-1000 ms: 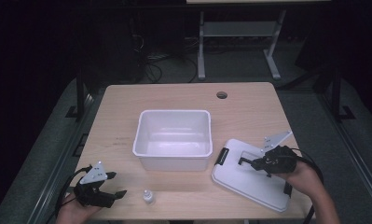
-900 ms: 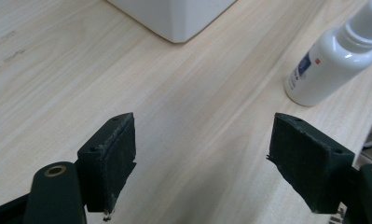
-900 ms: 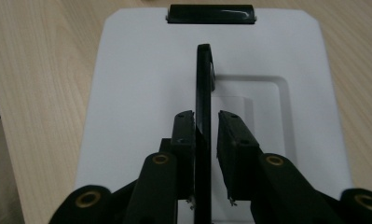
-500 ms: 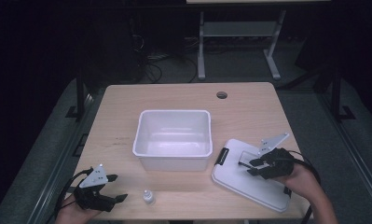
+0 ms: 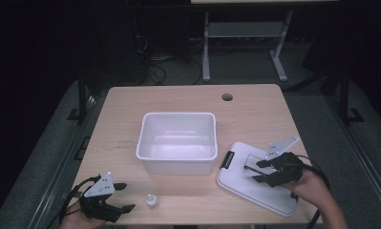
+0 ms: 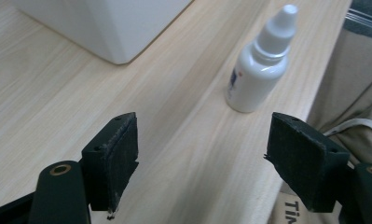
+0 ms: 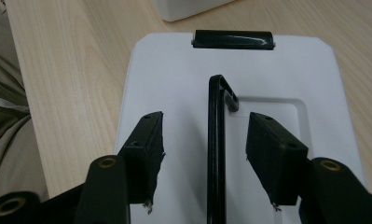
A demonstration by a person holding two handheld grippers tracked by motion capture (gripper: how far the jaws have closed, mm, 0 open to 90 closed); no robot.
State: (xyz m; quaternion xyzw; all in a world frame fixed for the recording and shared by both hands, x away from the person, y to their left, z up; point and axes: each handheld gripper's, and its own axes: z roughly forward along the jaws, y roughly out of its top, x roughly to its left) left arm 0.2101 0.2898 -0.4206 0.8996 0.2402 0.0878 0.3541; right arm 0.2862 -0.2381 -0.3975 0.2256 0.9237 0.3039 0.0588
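Note:
A white lid (image 5: 269, 191) lies flat at the table's front right, with a raised black handle (image 7: 216, 154) along its middle and a black latch (image 7: 233, 39) at its far end. My right gripper (image 5: 258, 171) straddles that handle; its jaws have just been opening and its pads stand clear of the handle on both sides. A small white dropper bottle (image 5: 151, 201) stands upright near the front edge. My left gripper (image 5: 127, 196) is just left of the bottle, open. Its jaws have just been closing slightly, with nothing between them; the bottle (image 6: 260, 70) stands ahead of the fingertips.
An empty white bin (image 5: 177, 140) sits in the middle of the wooden table (image 5: 255, 114), between the two hands. A round cable hole (image 5: 227, 97) is at the back right. The bottle stands close to the table's front edge.
The right gripper's jaws have spread apart from the lid's handle, which they were closed on a second ago. The lid, the bottle and both hands stay where they were.

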